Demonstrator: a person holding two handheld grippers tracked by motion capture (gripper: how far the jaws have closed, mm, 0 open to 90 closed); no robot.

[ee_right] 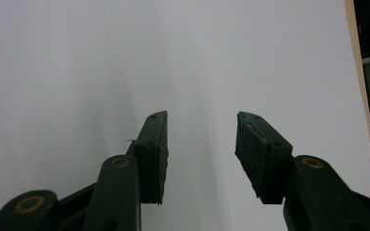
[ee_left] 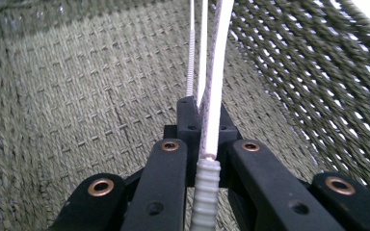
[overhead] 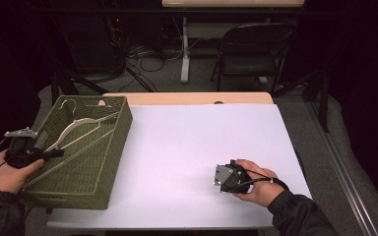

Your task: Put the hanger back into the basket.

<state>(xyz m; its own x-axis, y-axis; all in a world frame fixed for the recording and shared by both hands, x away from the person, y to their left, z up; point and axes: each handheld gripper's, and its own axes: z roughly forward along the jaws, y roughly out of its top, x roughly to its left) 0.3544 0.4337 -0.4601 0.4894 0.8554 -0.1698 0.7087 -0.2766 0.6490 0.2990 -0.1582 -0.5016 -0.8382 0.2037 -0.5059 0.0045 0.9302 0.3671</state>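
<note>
A white clothes hanger (overhead: 81, 129) lies slanted inside the green woven basket (overhead: 120, 129) at the table's left. My left gripper (overhead: 54, 154) reaches over the basket's near-left rim and is shut on the hanger's lower end. In the left gripper view the hanger (ee_left: 214, 96) runs up between the closed jaws, over the basket's woven floor (ee_left: 86, 96). My right gripper (overhead: 222, 178) rests on the white table cover (overhead: 187, 137) at the front right. Its jaws stand apart, my right gripper (ee_right: 201, 154) holding nothing above the bare white surface.
The basket takes up the table's left side and overhangs its edge. A strip of wooden tabletop (overhead: 187, 98) shows at the far edge. Beyond the table stand a black folding chair (overhead: 251, 51), a white table leg (overhead: 184, 49) and loose cables on the floor.
</note>
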